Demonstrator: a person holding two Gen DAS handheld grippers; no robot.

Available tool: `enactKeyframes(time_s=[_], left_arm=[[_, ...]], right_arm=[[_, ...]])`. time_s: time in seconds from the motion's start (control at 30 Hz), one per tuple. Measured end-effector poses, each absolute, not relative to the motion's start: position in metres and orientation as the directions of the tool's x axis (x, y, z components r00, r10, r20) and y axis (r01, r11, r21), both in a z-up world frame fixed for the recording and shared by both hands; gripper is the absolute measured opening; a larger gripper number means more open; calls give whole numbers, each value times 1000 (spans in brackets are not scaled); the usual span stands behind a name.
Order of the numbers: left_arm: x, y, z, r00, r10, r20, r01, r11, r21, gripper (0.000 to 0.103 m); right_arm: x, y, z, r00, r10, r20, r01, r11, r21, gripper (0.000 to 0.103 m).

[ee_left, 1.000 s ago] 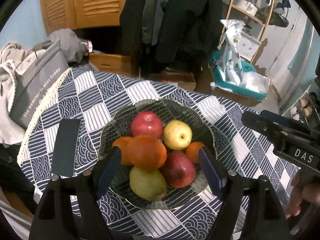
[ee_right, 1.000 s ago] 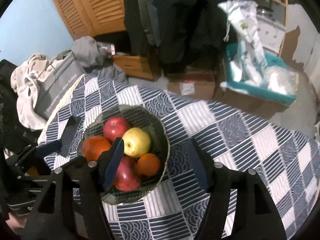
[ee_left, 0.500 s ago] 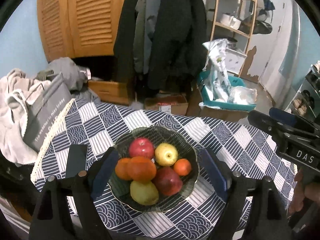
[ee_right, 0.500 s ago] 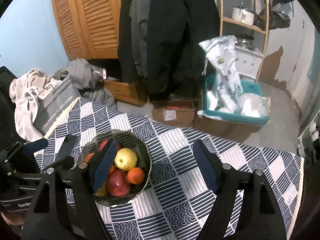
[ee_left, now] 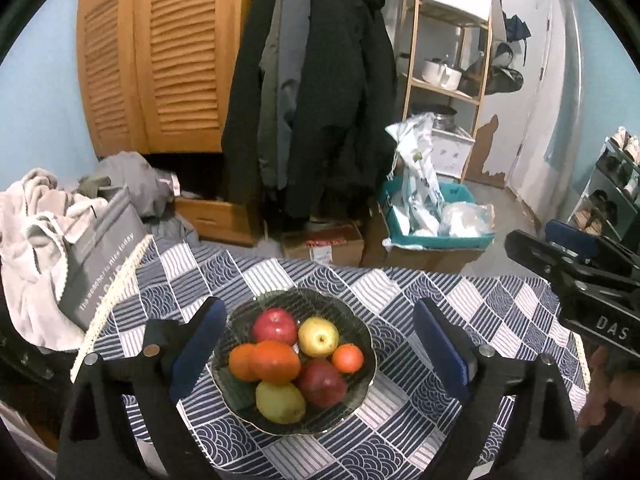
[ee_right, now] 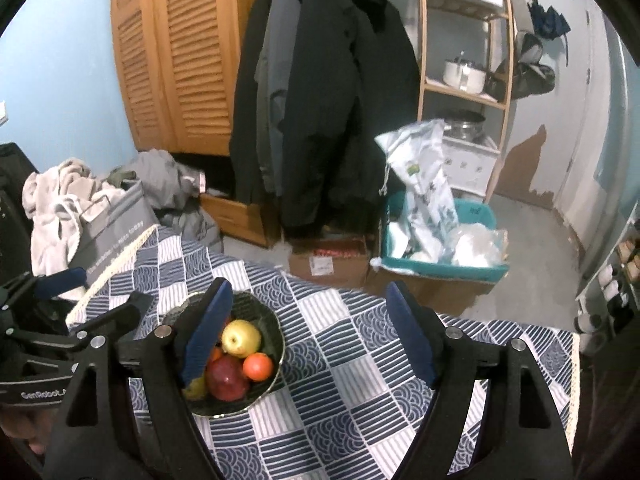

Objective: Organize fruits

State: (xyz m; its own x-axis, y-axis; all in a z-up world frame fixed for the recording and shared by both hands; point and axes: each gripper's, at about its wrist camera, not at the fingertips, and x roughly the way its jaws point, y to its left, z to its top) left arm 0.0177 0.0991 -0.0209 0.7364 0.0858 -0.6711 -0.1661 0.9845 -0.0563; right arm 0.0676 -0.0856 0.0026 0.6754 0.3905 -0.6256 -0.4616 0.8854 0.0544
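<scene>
A dark glass bowl (ee_left: 370, 360) stands on the blue-and-white patterned tablecloth (ee_left: 440, 300). It holds a red apple (ee_left: 275, 326), a yellow apple (ee_left: 318, 336), a large orange (ee_left: 275, 362), a small orange (ee_left: 347, 359), a dark red apple (ee_left: 322, 382) and a yellow-green fruit (ee_left: 280, 402). My left gripper (ee_left: 317, 305) hangs above the bowl with its jaws opening and nothing between them. My right gripper (ee_right: 308, 288) is open and empty, up over the cloth to the right of the bowl (ee_right: 276, 336); its left finger hides part of the fruit.
A grey bag with white lettering (ee_left: 100, 256) and a pale towel (ee_left: 32, 216) lie at the table's left edge. Beyond the far edge stand cardboard boxes (ee_left: 324, 244), a teal crate of bags (ee_left: 432, 224), hanging coats (ee_left: 316, 92) and a wooden shelf (ee_left: 444, 40).
Both grippers have risen and drawn back from the bowl, so it looks smaller and more of the room shows. Both pairs of jaws stand wider, the left much more.
</scene>
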Motion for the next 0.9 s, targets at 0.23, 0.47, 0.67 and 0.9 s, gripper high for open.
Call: enactKeyframes(time_s=[0.23, 0.47, 0.67, 0.9], left_arm=[[10, 95, -7, 772, 100, -628, -165, 985, -46, 102], [10, 94, -3, 785, 107, -610, -182, 981, -62, 102], [10, 88, 2, 794, 118, -596, -185, 981, -51, 102], [13, 83, 3, 794, 120, -596, -179, 983, -40, 102]], right_arm=[[53, -95, 18, 708, 391, -588, -462, 886, 34, 79], [45, -106, 25, 729, 392, -561, -462, 886, 19, 79], [45, -117, 26, 744, 382, -549, -450, 893, 11, 79], [45, -123, 25, 755, 365, -545, -437, 900, -4, 79]])
